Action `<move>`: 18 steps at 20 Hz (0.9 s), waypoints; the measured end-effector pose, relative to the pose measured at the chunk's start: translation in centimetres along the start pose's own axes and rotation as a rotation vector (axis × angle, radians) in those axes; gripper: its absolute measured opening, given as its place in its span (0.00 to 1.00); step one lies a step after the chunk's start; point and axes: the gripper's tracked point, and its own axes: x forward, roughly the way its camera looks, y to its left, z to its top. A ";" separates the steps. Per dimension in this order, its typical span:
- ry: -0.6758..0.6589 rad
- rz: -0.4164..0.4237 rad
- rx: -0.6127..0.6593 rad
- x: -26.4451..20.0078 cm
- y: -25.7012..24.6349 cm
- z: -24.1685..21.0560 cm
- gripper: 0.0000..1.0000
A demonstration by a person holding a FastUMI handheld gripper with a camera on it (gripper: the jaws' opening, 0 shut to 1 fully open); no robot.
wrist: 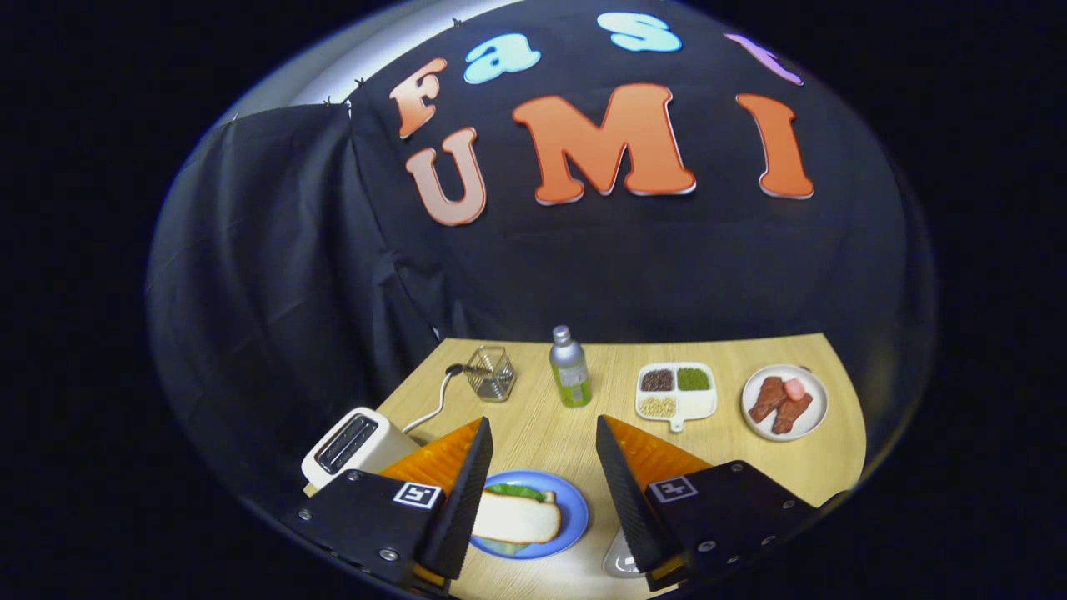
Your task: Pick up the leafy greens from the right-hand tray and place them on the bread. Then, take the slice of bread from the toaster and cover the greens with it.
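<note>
On the blue plate (573,510) lies a slice of bread (517,518) with leafy greens (515,492) showing from under its far edge. The plate sits low between my two fingers, partly behind the left finger (463,492). My gripper (543,433) is open, held above the table, with nothing between its fingers. The white toaster (354,446) stands to the left of the plate, just beyond the left finger; its slots look dark and I see no bread standing out of them. A small pale tray edge (618,560) peeks out beside the right finger.
Further back on the wooden table (542,425) stand a wire basket (490,373), a silver-and-green bottle (569,368), a white divided dish (677,392) with beans and grains, and a white plate (785,402) with sausage and meat pieces. The toaster's cord (433,404) runs toward the basket.
</note>
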 end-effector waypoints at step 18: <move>-0.538 -0.291 -0.139 -17.4 -5.1 18.3 0.84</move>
